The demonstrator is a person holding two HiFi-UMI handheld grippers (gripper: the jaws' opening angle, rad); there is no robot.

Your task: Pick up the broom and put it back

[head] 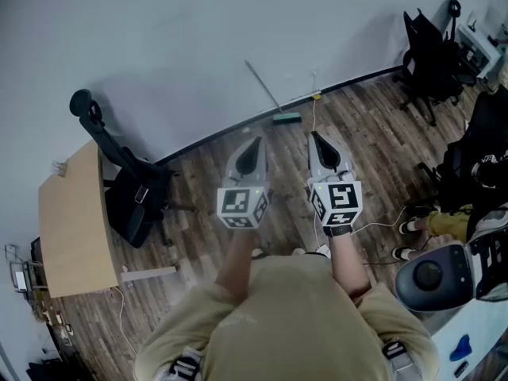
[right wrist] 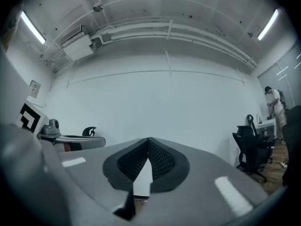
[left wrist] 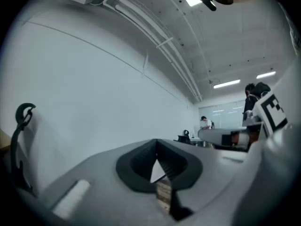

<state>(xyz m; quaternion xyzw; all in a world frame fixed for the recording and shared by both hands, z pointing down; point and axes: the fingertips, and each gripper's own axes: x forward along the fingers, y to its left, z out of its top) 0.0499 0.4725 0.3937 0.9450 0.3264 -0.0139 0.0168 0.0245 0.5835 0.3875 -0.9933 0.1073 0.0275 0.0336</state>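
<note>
Your left gripper (head: 252,151) and right gripper (head: 320,145) are clenched, empty; the green-headed, thin-handled broom (head: 286,118) leans against the wall (head: 198,46), apparently untouched.

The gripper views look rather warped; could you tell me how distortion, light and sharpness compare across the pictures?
Head view: the wall's base bows, light is even, the broom is crisp. Left gripper view: strong fisheye with dark corners, bright ceiling lights, the left gripper soft close up. Right gripper view: the same fisheye, light strips glaring at both upper corners.
</note>
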